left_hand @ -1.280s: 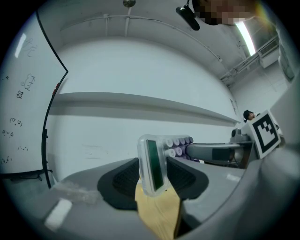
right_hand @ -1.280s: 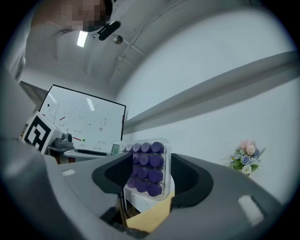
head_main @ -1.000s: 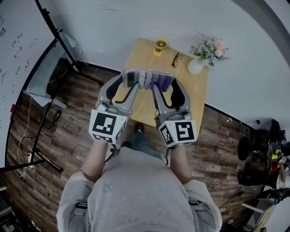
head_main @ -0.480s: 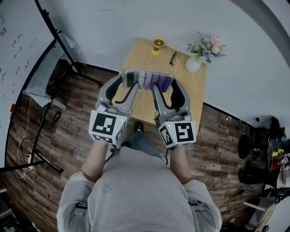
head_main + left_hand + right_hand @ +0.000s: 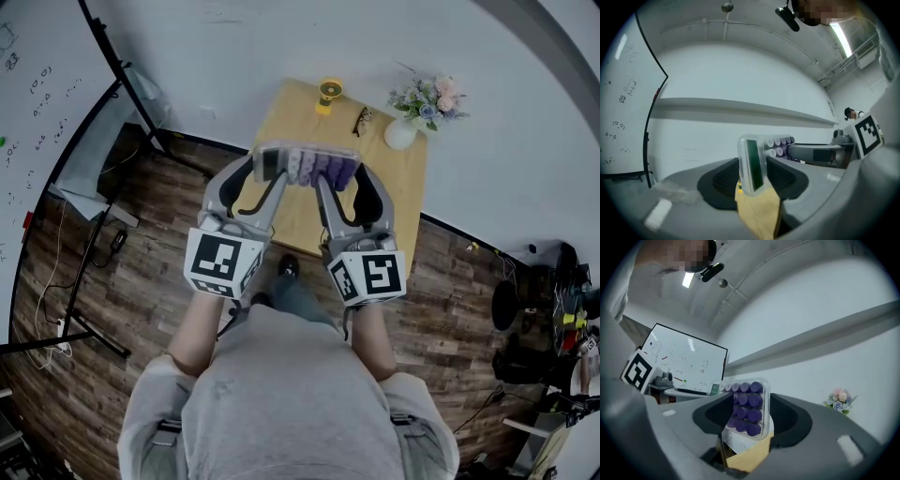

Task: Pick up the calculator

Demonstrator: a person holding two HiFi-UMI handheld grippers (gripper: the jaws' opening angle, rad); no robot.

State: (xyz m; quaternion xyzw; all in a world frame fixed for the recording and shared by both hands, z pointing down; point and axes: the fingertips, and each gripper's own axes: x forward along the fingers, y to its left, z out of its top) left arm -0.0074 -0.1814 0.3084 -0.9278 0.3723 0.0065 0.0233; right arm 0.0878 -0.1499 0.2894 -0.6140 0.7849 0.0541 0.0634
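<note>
Calculator (image 5: 307, 167), underside hidden, hanging above the counter (image 5: 405, 192), left tool (image 5: 267, 169) clenching its display end, right tool (image 5: 339, 178) its keys.

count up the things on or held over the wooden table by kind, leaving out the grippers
Clear plastic calculator with purple keys: 1
Small yellow object: 1
Pair of dark-framed glasses: 1
White vase of pastel flowers: 1
Total: 4

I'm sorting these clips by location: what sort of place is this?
Probably an office or lab room set up for recording. A whiteboard with writing stands by the wall, gear is piled at the edge of the wood floor, and a small wooden table holds a flower vase.
</note>
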